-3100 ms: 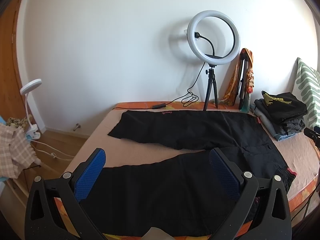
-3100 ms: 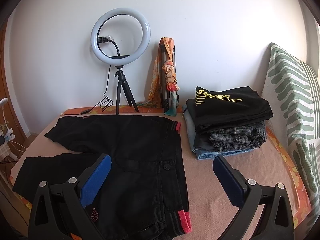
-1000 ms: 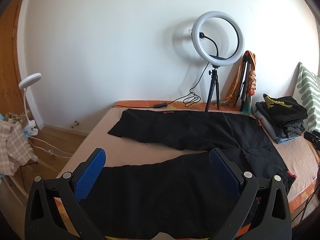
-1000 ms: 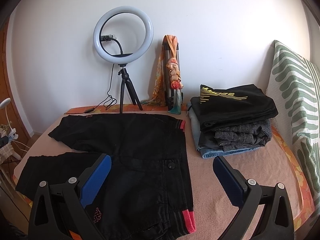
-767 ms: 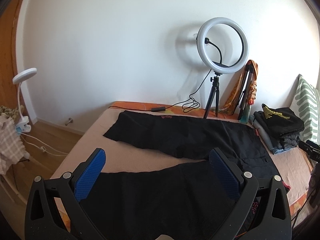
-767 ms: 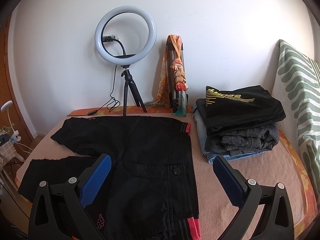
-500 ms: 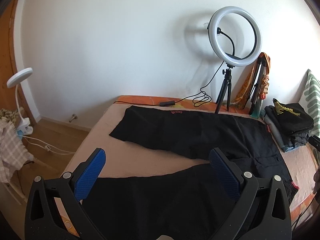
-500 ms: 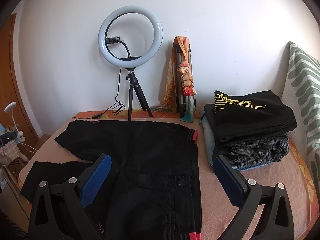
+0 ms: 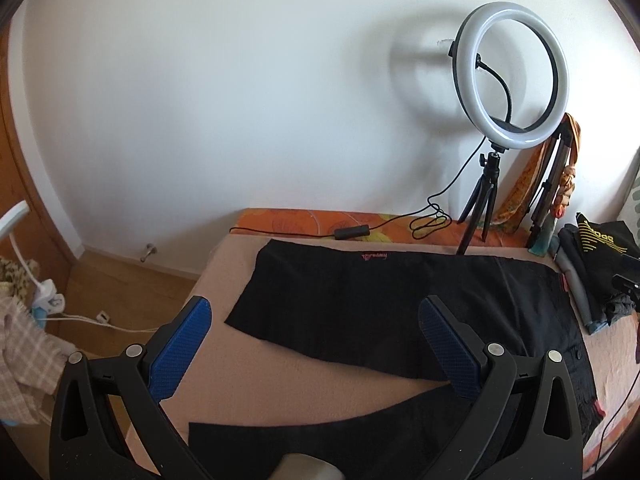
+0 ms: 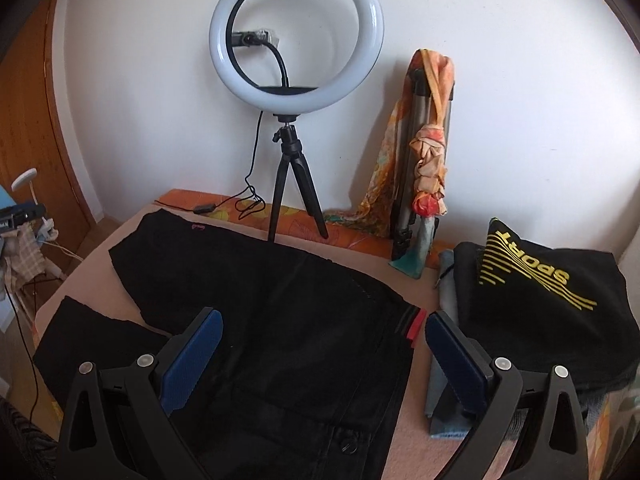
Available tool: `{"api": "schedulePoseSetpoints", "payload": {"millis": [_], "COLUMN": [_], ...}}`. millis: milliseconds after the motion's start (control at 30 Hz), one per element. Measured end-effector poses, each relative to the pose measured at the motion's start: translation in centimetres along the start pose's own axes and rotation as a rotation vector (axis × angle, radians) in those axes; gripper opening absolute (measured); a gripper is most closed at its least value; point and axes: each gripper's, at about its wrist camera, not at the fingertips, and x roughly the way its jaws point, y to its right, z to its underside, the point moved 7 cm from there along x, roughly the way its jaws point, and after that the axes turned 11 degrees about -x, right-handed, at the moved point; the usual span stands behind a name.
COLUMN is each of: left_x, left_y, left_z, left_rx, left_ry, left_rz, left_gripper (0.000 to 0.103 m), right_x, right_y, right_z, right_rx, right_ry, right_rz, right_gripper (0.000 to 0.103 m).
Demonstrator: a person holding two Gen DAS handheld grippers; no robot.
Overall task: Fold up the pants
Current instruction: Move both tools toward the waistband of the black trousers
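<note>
1. You have the pants (image 9: 400, 308) spread flat on the bed (image 9: 256, 380), unfolded, with the two legs splayed apart towards the bed's left end and the waist at the right.
2. No fold shows anywhere in them: bare cover lies between the far leg (image 10: 192, 256) and the near leg (image 10: 88, 340), so by my reading the task is at its very start.
3. Your left gripper (image 9: 316, 344) hangs above the gap between the legs with its jaws spread wide and nothing between the blue pads.
4. Your right gripper (image 10: 320, 352) hovers over the waist end, jaws likewise wide apart and empty; its right pad sits in front of the stack of folded clothes (image 10: 540, 312).
5. That stack lies just beside the waistband's red trim (image 10: 416, 326), so mind you do not drag it along.
6. What is left, as I judge it, is everything: lay one leg over the other, then fold the length down.
7. The ring light (image 10: 296, 40) on its tripod and its cable (image 9: 432, 224) stand along the bed's far edge, close to the far leg.
</note>
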Motion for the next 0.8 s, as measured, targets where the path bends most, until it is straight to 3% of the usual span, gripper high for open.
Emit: {"api": "schedulePoseSetpoints", "payload": {"millis": [167, 367, 800], "left_x": [4.9, 11.2, 21.0], "left_y": [1.3, 2.1, 2.1], "left_z": [-1.2, -0.2, 4.2], "left_rx": [-0.015, -0.034, -0.079], "left_ry": [-0.073, -0.158, -0.305], "left_rz": [0.008, 0.008, -0.001], "left_gripper": [0.103, 0.102, 0.102], "right_x": [4.9, 11.8, 23.2], "right_y": [0.9, 1.5, 0.9], "right_z": [-2.0, -3.0, -2.7], "right_rx": [-0.005, -0.038, -0.161], "right_ry": [-0.034, -0.094, -0.219], "right_rz": [-0.082, -0.136, -0.195], "right_gripper": [0.094, 0.083, 0.081]}}
